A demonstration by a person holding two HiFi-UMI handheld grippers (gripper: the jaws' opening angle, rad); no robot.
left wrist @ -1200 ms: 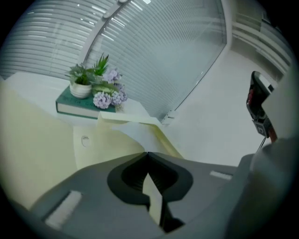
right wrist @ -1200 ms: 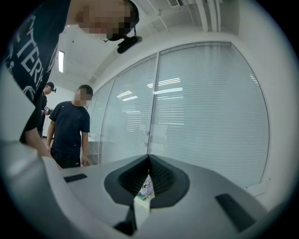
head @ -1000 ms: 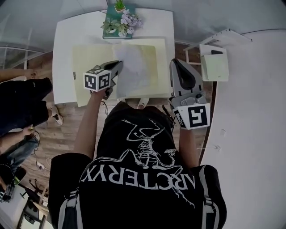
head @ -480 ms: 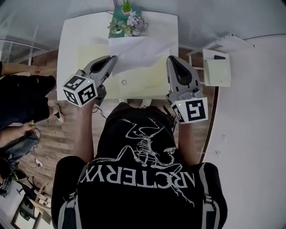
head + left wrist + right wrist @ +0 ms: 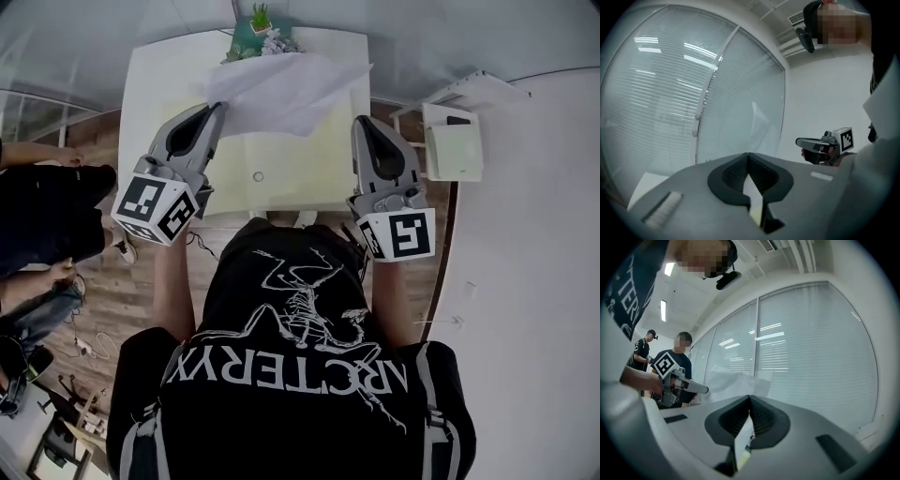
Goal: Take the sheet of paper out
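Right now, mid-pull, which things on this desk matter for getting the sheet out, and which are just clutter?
Job: sheet of paper, left gripper pinching its corner, pale yellow folder below it.

Lying about: potted plant, green book, box on the side shelf, idle right gripper.

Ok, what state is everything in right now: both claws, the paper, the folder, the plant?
sheet of paper: lifted off the table, bowed, pinched at a corner by the left claw.
left claw: shut on the sheet of paper.
right claw: shut, holding nothing.
yellow folder: lying flat on the table.
potted plant: upright on the green book.
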